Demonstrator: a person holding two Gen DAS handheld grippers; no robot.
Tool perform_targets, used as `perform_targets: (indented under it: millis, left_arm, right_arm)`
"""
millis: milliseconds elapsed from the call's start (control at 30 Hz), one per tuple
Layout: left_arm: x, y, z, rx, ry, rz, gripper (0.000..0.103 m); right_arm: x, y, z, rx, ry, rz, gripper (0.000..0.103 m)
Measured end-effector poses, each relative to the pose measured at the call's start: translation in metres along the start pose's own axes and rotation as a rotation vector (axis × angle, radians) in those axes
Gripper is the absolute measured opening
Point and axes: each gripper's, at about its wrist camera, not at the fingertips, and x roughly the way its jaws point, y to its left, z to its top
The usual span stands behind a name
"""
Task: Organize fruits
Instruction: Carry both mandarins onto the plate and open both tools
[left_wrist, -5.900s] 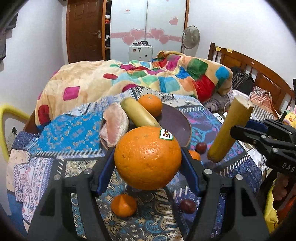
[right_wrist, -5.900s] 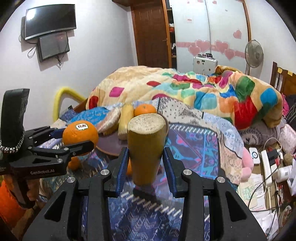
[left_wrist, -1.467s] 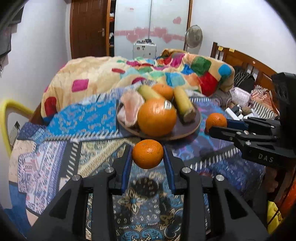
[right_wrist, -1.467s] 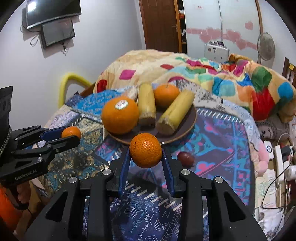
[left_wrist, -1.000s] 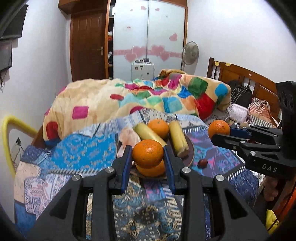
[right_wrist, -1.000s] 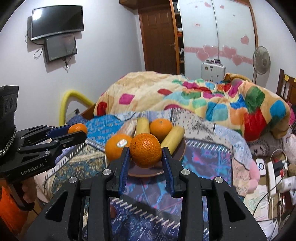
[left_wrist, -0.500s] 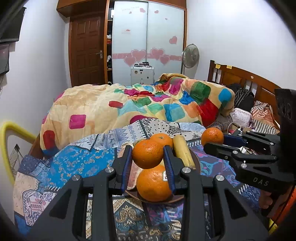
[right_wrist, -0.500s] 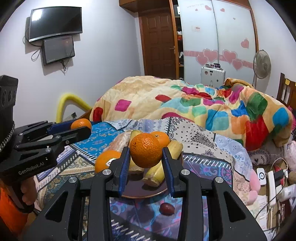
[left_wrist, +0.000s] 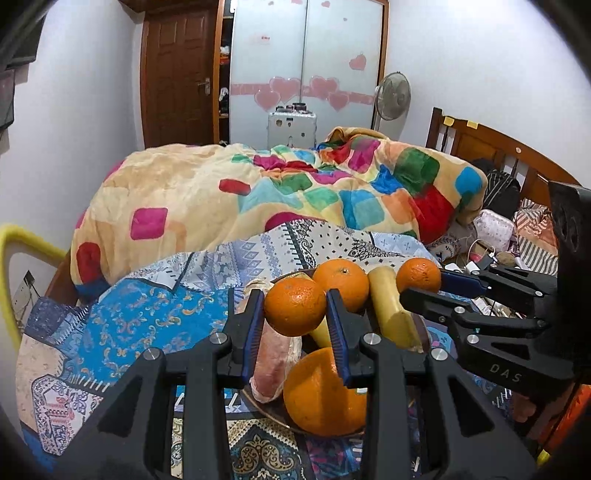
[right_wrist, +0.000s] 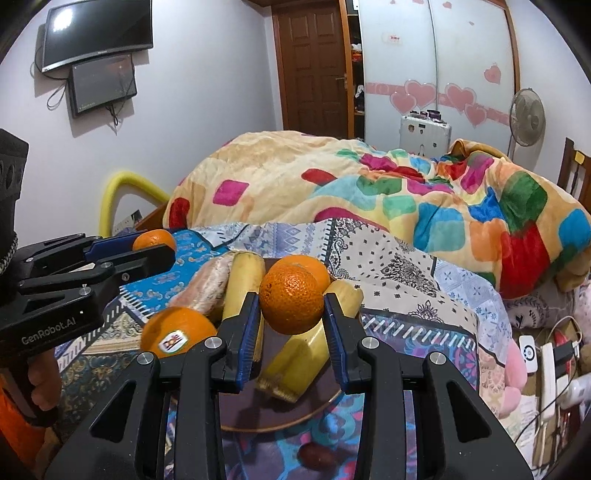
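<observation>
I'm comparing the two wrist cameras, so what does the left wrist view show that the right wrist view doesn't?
Only the left wrist view shows the wooden headboard. Only the right wrist view shows the wall screens and the dark red fruit lying below the plate. Both show the plate, the stickered orange, and each gripper shut on a small orange.

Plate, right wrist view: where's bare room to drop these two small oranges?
Bare plate shows only at the near rim, bordered by the cut banana and the stickered orange. Behind them it is crowded: pinkish piece, second banana, another orange packed together.
</observation>
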Motion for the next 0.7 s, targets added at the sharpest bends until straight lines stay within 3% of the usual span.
perform_targets:
  millis: [700]
  left_arm:
    - [0.039,-0.002,0.0,0.002,0.124,-0.054,0.034]
  right_arm:
    - [0.031,0.007,-0.002,-0.071,0.11,0.008,0.032]
